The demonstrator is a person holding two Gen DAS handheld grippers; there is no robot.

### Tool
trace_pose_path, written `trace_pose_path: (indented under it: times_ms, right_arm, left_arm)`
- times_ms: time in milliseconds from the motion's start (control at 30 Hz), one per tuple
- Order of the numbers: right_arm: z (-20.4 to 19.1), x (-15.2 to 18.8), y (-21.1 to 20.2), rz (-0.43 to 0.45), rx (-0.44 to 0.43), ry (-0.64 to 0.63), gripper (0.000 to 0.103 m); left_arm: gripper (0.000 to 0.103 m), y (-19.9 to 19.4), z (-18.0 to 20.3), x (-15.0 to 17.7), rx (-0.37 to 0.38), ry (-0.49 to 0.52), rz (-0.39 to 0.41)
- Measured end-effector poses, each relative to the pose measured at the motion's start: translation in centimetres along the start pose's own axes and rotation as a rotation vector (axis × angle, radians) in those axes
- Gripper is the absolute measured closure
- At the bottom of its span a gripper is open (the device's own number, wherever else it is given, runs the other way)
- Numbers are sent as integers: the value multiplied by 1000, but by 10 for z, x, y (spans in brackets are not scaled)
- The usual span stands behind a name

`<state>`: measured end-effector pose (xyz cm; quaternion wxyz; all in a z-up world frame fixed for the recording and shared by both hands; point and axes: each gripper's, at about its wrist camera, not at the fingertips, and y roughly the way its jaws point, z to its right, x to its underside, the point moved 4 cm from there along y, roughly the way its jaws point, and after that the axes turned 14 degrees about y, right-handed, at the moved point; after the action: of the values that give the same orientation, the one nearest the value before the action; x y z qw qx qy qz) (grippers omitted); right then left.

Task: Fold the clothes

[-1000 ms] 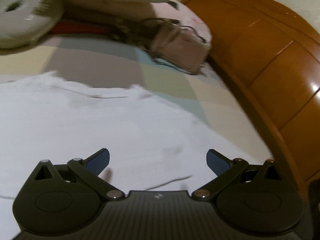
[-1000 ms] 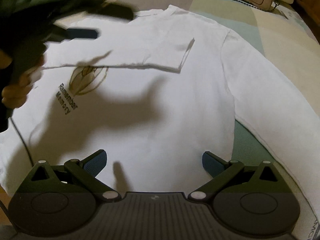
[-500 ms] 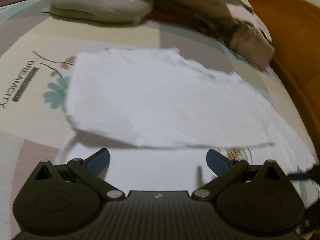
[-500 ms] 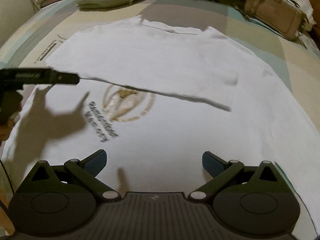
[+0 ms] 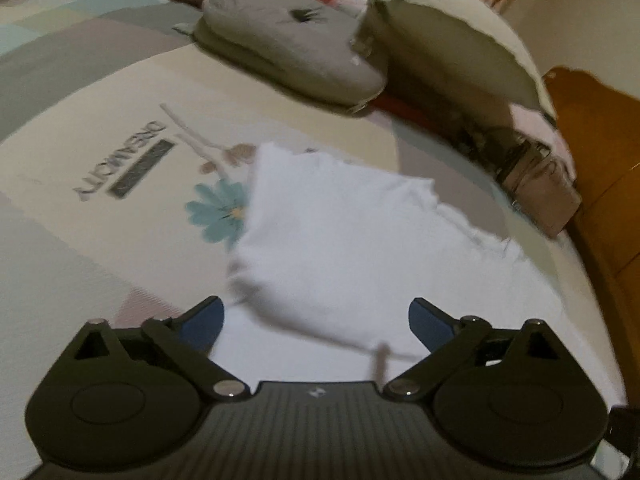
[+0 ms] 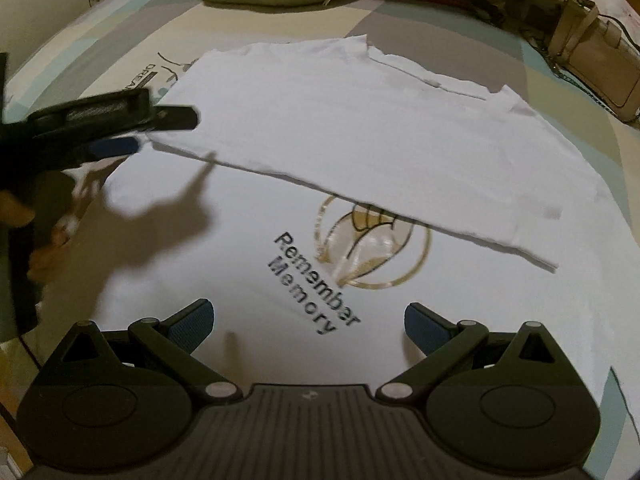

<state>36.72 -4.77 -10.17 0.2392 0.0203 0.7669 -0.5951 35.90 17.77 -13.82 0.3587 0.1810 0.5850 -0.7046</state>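
Note:
A white long-sleeved shirt [image 6: 360, 128] with a gold emblem and the words "Remember Memory" [image 6: 314, 280] lies flat on the bed. One sleeve [image 6: 400, 184] is folded across the chest. My left gripper [image 5: 316, 316] is open over the shirt's left side [image 5: 344, 248]; it also shows in the right wrist view [image 6: 160, 128] at the folded sleeve's left end, empty. My right gripper [image 6: 306, 320] is open and empty, hovering over the shirt's lower part.
The bed sheet [image 5: 100, 168] has pastel blocks and a flower print. Grey cushions [image 5: 288, 44] and pillows lie at the head. A beige handbag [image 6: 592, 60] sits at the far right. A wooden bed frame [image 5: 600, 168] bounds the right side.
The left gripper has swung leftward from the shirt's right side and bed frame to the shirt's left edge. The right gripper's view has shifted so the emblem sits more central.

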Motion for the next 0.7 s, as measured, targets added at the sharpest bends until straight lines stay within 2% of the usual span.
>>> trace_pose_path:
  times_ms: [100,300,367,467,533,600,700]
  right_arm:
    - [-2,5,9,-14,17,12,0]
    - [-2,19,25,-32,63,26,0]
    - [-4,22,25,-13,76,19,0]
    - [-3,22,26,-2,73,25,0]
    - [-2,23,25,4,70,26,0]
    - [0,24,24,12,69,30,0]
    - [-4,27,24,23,77,38,0]
  left_arm:
    - [4,-12,-8,-9,14,-1,18]
    - [4,-1,18,-41,126,245,68]
    - [4,14,25,-39,152,288,29]
    - [7,33,17,-25,158,266,-64]
    - [7,26,15,-21,172,291,-49]
    - [6,20,20,-22,167,328,-78]
    - [6,18,30,-41,174,390,-54]
